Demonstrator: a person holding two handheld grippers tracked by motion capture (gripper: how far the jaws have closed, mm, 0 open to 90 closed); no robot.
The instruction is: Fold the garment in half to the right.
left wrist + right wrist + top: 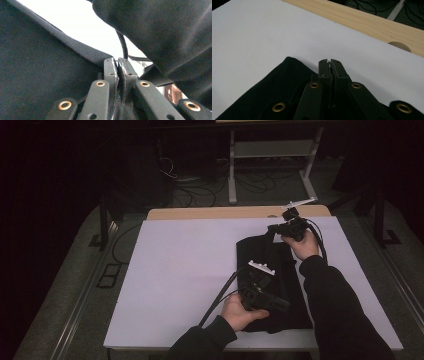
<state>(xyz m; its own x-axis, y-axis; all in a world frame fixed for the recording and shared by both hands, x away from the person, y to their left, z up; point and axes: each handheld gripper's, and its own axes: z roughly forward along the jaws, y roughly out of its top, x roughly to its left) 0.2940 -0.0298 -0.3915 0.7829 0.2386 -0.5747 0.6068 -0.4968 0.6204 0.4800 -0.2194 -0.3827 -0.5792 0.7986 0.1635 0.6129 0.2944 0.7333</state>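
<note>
Black cloth (272,285) lies on the right part of the white table (180,270), folded or bunched. The left gripper (280,304) is at the near edge of the cloth, its jaws pressed together on the fabric edge. The right gripper (272,227) is at the far edge; its jaws are closed too, probably pinching the cloth, though the dark view makes this uncertain.
</note>
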